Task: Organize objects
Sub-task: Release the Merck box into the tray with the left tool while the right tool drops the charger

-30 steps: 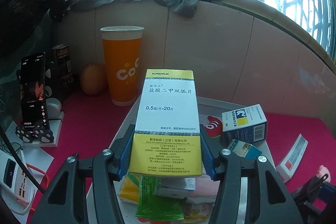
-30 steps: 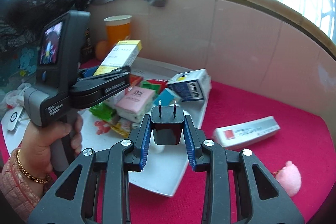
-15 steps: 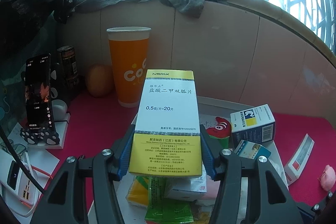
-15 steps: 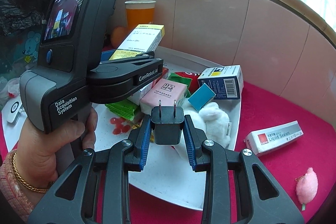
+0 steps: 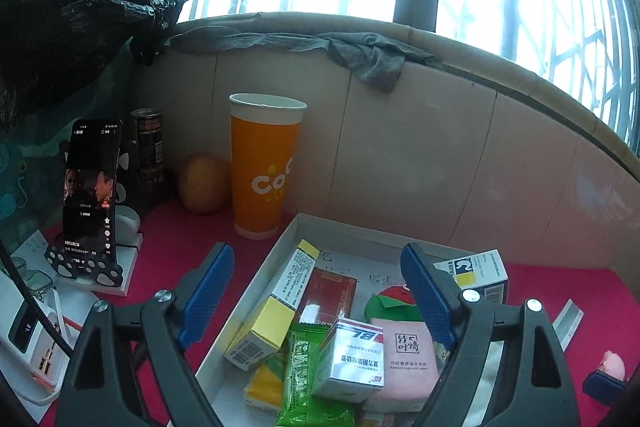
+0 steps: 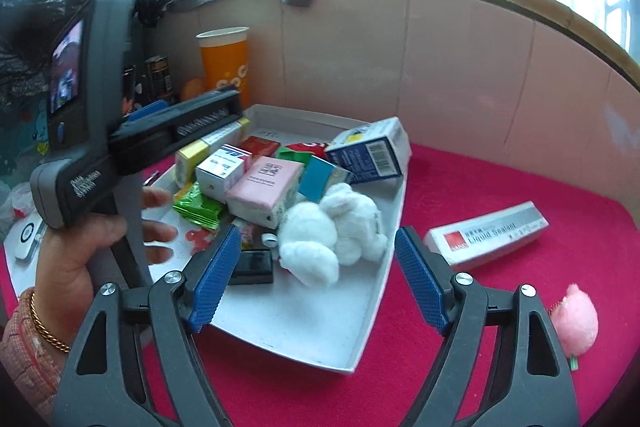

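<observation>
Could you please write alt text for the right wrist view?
The open right hand-held gripper hangs over a white tray holding medicine boxes, a white plush rabbit and a black plug adapter. A sealant box lies on the red cloth beside it.

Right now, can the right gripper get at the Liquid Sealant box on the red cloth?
Probably yes. The right gripper is open and empty, and the Liquid Sealant box lies alone on the red cloth, outside the white tray, with nothing covering it.
</observation>
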A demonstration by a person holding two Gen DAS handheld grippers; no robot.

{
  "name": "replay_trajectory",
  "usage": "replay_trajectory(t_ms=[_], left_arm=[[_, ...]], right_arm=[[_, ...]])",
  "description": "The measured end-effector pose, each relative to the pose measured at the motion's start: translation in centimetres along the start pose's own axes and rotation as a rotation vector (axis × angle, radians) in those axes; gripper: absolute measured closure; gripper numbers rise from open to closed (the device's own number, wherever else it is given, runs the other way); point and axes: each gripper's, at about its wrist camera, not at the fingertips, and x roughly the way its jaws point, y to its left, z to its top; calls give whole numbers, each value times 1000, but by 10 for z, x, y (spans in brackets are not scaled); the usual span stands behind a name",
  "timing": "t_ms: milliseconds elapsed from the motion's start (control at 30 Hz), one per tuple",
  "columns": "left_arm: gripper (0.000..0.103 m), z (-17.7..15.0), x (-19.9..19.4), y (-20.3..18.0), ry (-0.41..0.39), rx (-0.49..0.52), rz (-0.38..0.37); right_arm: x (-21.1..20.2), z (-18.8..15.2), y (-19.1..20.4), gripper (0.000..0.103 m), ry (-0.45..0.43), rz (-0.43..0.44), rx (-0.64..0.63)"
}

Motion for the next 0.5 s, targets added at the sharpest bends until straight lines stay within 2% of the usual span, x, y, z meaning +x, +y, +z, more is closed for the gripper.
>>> replay_trajectory(t_ms=[500], left_arm=[[17, -8, 2, -17, 29, 73, -12]], right_arm=[[1, -17, -27, 23, 43, -23, 93]])
